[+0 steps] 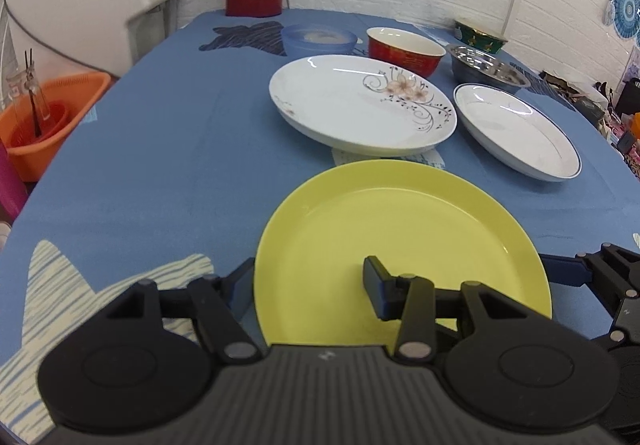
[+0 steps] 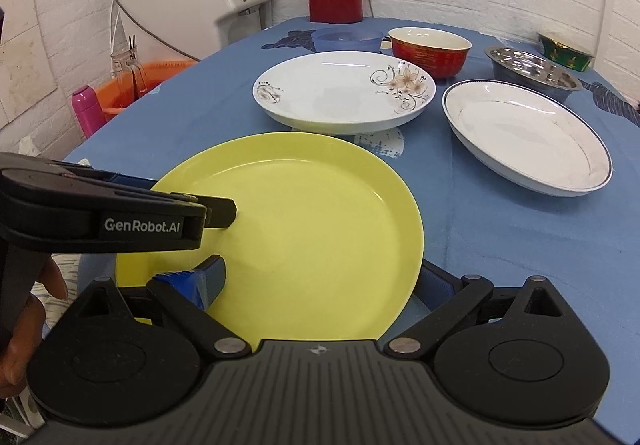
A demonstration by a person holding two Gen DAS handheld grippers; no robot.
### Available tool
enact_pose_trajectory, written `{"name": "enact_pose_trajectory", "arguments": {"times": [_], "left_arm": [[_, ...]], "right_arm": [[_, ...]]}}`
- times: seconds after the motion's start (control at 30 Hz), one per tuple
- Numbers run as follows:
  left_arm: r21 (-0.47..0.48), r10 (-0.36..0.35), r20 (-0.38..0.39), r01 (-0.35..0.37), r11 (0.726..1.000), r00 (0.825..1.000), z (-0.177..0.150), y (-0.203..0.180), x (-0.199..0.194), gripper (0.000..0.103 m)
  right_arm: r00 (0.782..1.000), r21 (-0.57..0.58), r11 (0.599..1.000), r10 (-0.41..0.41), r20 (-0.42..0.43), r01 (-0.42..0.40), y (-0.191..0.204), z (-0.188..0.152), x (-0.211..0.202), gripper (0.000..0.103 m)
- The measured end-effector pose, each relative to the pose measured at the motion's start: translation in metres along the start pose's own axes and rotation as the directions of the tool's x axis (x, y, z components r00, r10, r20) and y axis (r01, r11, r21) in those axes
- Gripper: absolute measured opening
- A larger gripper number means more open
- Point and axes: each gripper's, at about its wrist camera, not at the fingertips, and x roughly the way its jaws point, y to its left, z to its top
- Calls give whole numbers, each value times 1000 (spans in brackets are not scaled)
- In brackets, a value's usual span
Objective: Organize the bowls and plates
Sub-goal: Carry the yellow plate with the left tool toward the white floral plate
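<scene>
Plate-stacking setup: yellow plate (image 1: 404, 245) lies flat on the tabletop (image 1: 160, 149), nearest of three. Left hand-held gripper (image 1: 308, 287) and right hand-held gripper (image 2: 320, 281) each straddle a near rim, jaws wide, gripping nothing (probably lining up a two-sided lift).

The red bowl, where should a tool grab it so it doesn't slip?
Pinch the red bowl at its rim, one finger inside and one outside, coming down from above on its near side. It stands upright and open, and its walls look too wide to span. The flowered plate sits close in front, so come in over it.
</scene>
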Motion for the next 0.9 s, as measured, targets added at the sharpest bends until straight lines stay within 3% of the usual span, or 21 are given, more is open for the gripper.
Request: {"name": "enact_pose_trajectory", "arguments": {"times": [0.17, 0.2, 0.23, 0.4, 0.67, 0.9], "left_arm": [[6, -1, 2, 1, 1000, 1000, 2, -1, 2, 46], [9, -4, 0, 4, 1000, 1000, 2, 0, 2, 52], [6, -13, -7, 13, 1000, 1000, 2, 2, 2, 67], [-19, -8, 48, 9, 1000, 999, 9, 19, -13, 70], [-21, 24, 95, -22, 1000, 995, 50, 33, -6, 73], [-80, 34, 97, -26, 996, 995, 99, 47, 24, 73]], "right_arm": [[1000, -14, 1000, 8, -1, -8, -3, 1, -2, 87], [1000, -16, 1000, 21, -2, -21, -5, 1, -3, 86], [999, -11, 999, 39, -2, -39, -8, 1, -6, 86], [999, 65, 998, -8, 46, 5, -37, 12, -35, 86], [996, 108, 994, -16, 88, 7, -67, 80, -26, 86], [997, -60, 998, -28, 75, 32, -73, 145, 27, 86]]}}
